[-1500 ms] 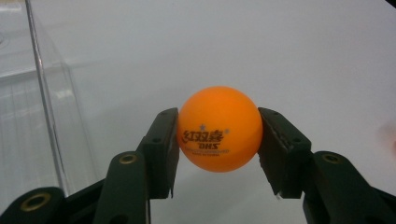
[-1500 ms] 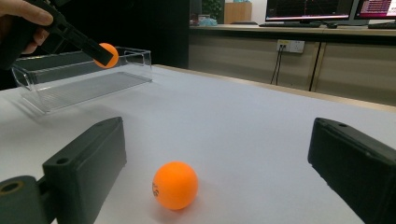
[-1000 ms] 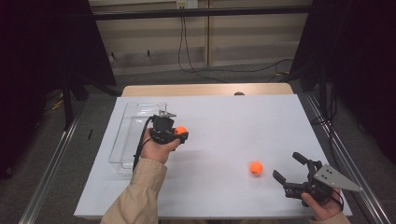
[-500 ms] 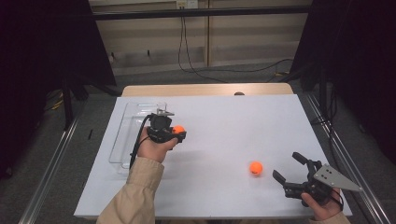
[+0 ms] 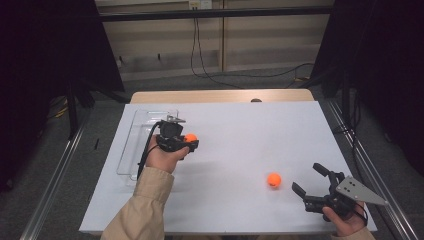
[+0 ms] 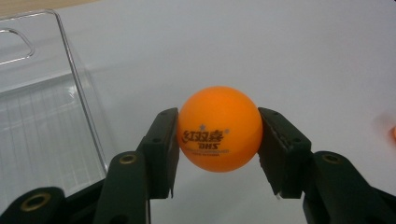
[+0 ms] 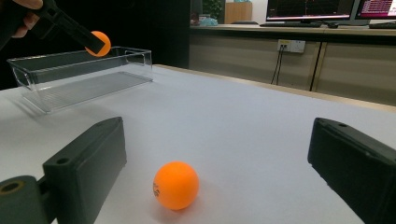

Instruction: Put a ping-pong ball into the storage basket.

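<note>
The ball (image 6: pixel 218 128) in the left claw (image 6: pixel 218 154) is smooth matt orange plastic with printed lettering. The claw looks like matt black plastic with brass-coloured rivets. The bin (image 5: pixel 145 131) is clear, glossy plastic. The table (image 5: pixel 280 130) has a smooth matt white top.

table: white rectangular tabletop (image 5: pixel 240 150) with pale wooden far edge | beyond table: beige panelled wall (image 5: pixel 225 45), black cables (image 5: pixel 200 55) hanging down it | both sides of table: dark curtains (image 5: pixel 45 60) | floor: grey (image 5: pixel 50 165) around table | monitors (image 7: pixel 308 9) lit on the counter behind table
</note>
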